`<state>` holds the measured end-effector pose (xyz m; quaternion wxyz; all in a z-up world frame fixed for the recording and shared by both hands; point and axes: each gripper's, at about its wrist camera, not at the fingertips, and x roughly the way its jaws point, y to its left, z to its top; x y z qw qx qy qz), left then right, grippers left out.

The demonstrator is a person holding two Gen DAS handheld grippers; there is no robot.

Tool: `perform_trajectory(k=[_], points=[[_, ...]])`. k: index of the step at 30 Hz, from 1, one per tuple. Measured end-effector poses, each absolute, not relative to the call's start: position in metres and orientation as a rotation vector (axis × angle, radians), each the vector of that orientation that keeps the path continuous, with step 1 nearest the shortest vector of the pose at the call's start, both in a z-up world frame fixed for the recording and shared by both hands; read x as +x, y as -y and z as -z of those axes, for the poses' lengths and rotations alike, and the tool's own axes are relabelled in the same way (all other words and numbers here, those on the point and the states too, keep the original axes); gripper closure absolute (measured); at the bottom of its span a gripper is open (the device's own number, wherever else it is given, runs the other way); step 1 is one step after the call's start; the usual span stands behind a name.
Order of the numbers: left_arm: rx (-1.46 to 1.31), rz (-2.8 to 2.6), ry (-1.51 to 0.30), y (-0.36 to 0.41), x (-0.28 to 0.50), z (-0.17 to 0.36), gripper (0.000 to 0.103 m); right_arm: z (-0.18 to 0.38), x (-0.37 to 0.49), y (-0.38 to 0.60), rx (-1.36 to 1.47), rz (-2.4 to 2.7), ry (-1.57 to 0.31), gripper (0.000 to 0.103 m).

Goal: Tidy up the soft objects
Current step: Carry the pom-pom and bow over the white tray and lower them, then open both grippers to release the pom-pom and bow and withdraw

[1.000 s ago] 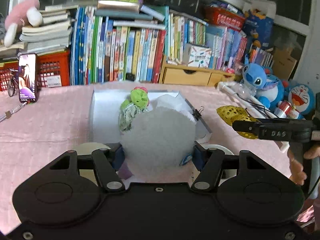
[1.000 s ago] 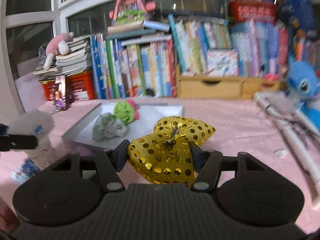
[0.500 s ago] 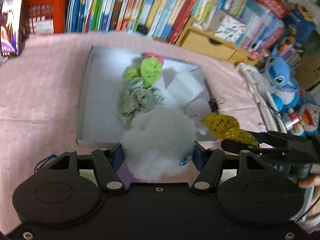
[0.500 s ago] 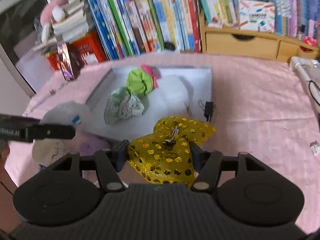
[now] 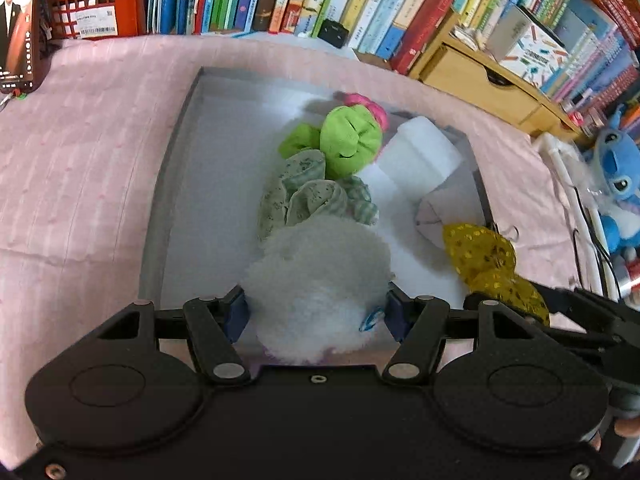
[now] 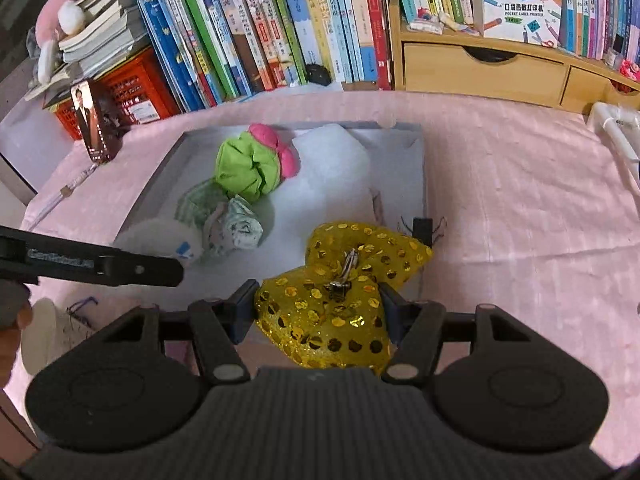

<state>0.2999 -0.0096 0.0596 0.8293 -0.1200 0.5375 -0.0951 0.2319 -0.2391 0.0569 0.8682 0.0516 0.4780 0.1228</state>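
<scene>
My left gripper (image 5: 316,312) is shut on a white fluffy ball (image 5: 320,276) and holds it over the near edge of the grey tray (image 5: 168,184). My right gripper (image 6: 320,312) is shut on a gold sequin bow (image 6: 340,292), held over the tray's near right corner (image 6: 420,184); the bow also shows in the left wrist view (image 5: 484,256). In the tray lie a green and pink plush (image 5: 352,140), a pale green patterned cloth (image 5: 308,196) and white foam pieces (image 5: 420,156). The fluffy ball also shows in the right wrist view (image 6: 160,236).
The tray sits on a pink tablecloth (image 5: 80,160). Books (image 6: 280,20) line the back, with a wooden drawer unit (image 6: 480,68), a red crate (image 5: 84,0) and a phone (image 5: 16,24). A blue Stitch plush (image 5: 616,176) sits at right. A binder clip (image 6: 424,228) lies by the tray.
Both grippers have moved forward and tilted down over the tray, each still holding its object. The tray and its contents now sit closer and larger in both views.
</scene>
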Motion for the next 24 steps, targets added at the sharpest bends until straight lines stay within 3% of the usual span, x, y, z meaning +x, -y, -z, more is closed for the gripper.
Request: perform_trajectory(k=[24], points=[[-0.173, 0.107, -1.154, 0.039, 0.316, -0.030, 0.040, -0.026, 0.256, 0.215, 0.052, -0.224, -1.061, 0.037]])
